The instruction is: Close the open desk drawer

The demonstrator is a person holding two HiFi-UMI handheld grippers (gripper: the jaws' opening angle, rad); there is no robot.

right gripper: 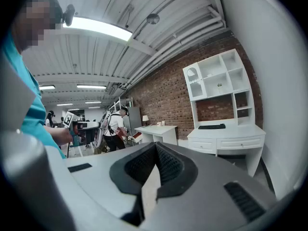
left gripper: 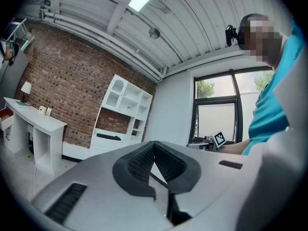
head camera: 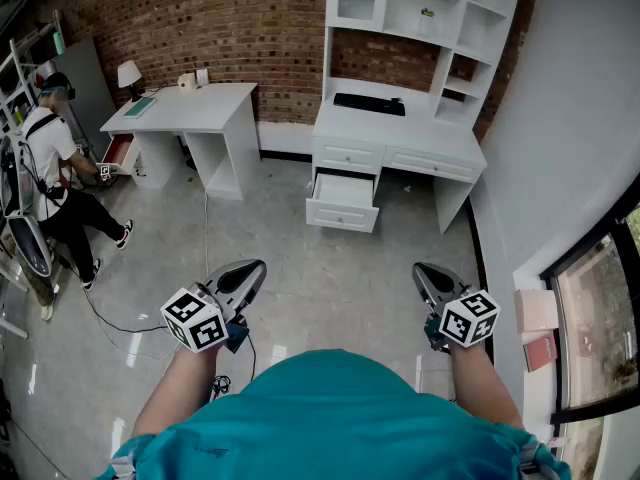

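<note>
Left gripper (head camera: 256,268), right gripper (head camera: 421,270): jaws together, empty; desk drawer (head camera: 342,201) open.

The hutch desk (head camera: 440,133) stands against the brick wall (head camera: 200,18), its open drawer (head camera: 343,203) low on its left and a keyboard (head camera: 369,104) on top. A smaller desk (head camera: 195,108) stands further left.

I hold two claws: my left claw (head camera: 256,267) and my right claw (head camera: 421,269). Far ahead of them I count two white desks, the small desk (head camera: 196,109) and the big desk (head camera: 425,131). I also count one open white drawer (head camera: 342,204), one lamp (head camera: 129,72), one keyboard (head camera: 369,104) and one other person (head camera: 46,146).
</note>
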